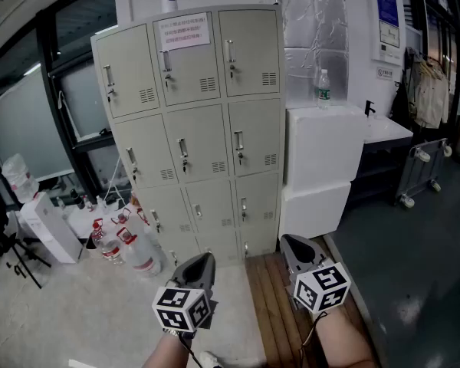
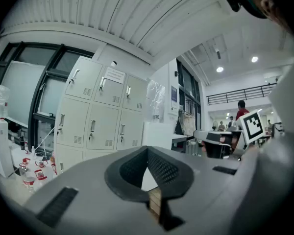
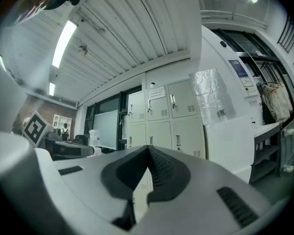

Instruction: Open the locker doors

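Far left, at floor level: a cluster of clear jugs (image 1: 130, 248) with red-and-white labels stands on the pale floor. They are near a white boxy unit (image 1: 50, 225) under the window.

Left hand-held gripper (image 1: 200, 262): low in my head view, held level, nose toward the foot of the locker (image 1: 195, 129). Its own view shows the jaws clenched, tips meeting, gripping nothing. It is well apart from the locker.

Locker: beige, three columns by four rows, standing centre frame against the wall. Every door (image 1: 198, 142) I can see sits flush and closed, each with an upright handle. A paper notice (image 1: 185, 31) is stuck on the top middle door; the print is too small to read.

Right hand-held gripper (image 1: 293, 244): beside the left one, above a strip of wooden planks (image 1: 272, 313), also level. Jaws clenched together, empty.

Just right of the locker: two stacked white boxes (image 1: 322, 159). A water bottle (image 1: 323, 89) stands upright on the upper box, with a crinkled foil sheet (image 1: 314, 33) on the wall behind. Further right are a white sink (image 1: 387, 131) and a wheeled cart (image 1: 423, 171).
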Available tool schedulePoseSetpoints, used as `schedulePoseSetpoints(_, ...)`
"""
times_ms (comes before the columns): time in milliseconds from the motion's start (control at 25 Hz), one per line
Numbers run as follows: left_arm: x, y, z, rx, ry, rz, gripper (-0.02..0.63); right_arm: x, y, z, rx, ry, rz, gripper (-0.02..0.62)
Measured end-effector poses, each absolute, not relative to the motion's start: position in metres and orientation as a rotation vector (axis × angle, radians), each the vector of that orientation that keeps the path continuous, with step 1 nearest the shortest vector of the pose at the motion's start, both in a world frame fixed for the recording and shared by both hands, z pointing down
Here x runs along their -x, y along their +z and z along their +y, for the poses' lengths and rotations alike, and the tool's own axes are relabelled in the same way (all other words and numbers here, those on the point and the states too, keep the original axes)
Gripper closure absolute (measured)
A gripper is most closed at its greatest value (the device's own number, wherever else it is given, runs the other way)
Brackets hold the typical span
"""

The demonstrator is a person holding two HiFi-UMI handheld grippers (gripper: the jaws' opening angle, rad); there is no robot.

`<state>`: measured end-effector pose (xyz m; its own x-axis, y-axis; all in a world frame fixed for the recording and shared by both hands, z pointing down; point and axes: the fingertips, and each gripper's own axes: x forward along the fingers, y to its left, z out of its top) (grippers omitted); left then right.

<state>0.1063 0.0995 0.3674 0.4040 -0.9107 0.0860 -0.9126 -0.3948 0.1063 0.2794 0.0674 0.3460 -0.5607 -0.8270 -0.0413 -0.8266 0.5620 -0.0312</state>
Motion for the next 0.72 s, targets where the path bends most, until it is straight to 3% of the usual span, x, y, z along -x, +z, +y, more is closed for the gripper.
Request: schedulePoseSetpoints(720,-0.088,0.366,0.087,-2.503,0.026,-1.659,0.604,-0.259,0.35,0.053,1.416,-0.038,2.749,0.595)
